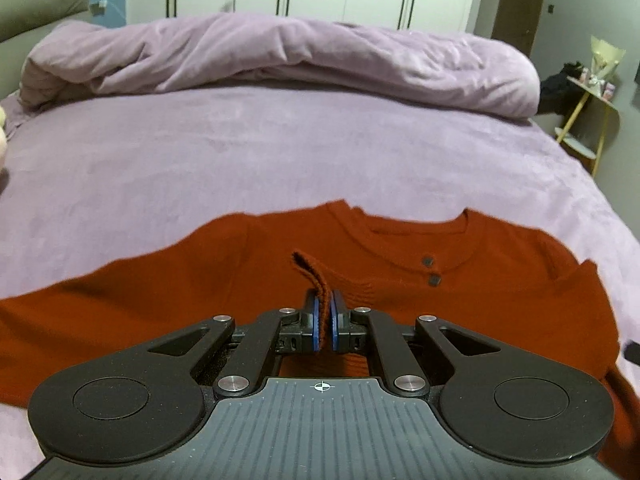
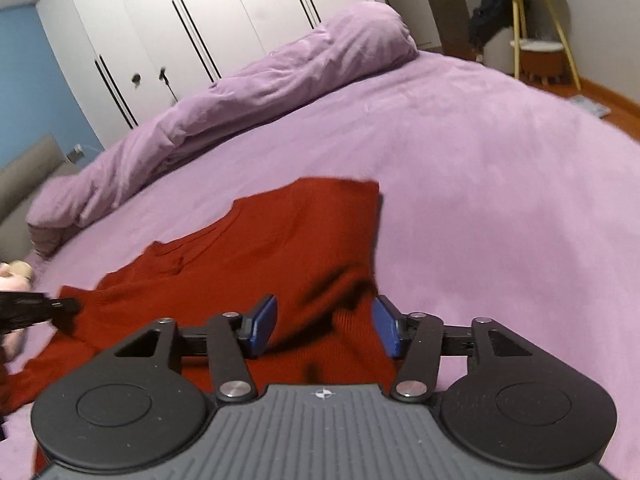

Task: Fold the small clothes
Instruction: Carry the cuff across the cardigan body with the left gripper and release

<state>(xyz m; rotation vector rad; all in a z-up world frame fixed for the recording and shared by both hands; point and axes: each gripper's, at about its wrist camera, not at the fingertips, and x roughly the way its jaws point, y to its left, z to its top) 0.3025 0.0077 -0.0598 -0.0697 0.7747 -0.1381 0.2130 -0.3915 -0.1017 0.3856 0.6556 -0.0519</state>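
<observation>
A small rust-red knit top [image 1: 160, 300] with two dark buttons [image 1: 431, 270] at its neckline lies spread on the purple bed sheet [image 1: 280, 152]. My left gripper [image 1: 325, 316] is shut on a fold of its fabric, and a strip of knit stands up between the blue pads. In the right wrist view the same red top [image 2: 260, 248] lies under my right gripper [image 2: 325, 322], whose blue pads [image 2: 264, 324] stand wide apart above the cloth without pressing it. The tip of the left gripper [image 2: 60, 306] shows at the left edge there.
A rolled purple duvet [image 1: 280, 56] lies across the far side of the bed. White wardrobe doors [image 2: 180, 20] stand behind it. A small yellow-legged side table [image 2: 532, 20] is off the bed's right corner. A plush toy [image 2: 16, 272] rests at the left edge.
</observation>
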